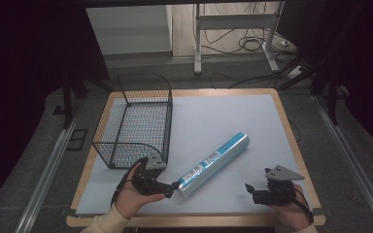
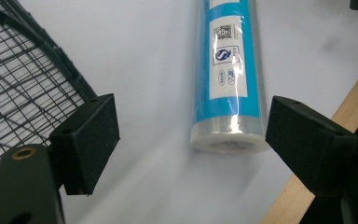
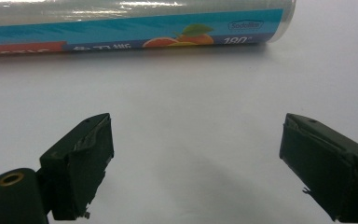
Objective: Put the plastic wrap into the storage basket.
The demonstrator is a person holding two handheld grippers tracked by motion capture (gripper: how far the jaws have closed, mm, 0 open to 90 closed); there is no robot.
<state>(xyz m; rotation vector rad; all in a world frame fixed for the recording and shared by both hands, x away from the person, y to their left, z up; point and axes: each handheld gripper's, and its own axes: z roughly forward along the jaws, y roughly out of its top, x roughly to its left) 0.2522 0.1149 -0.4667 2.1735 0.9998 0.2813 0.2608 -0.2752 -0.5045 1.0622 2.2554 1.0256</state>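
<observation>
Left claw lines up on the roll's near end

The roll [image 1: 214,164] lies slantwise on the surface [image 1: 233,116], just right of the basket [image 1: 135,121], and the left claw [image 2: 193,135] stands wide open at its near end, nothing gripped yet. A round, slick wrapper could roll or squirt free if pinched that far out. The right claw [image 3: 196,154] waits open, well apart. The basket looks empty.
</observation>
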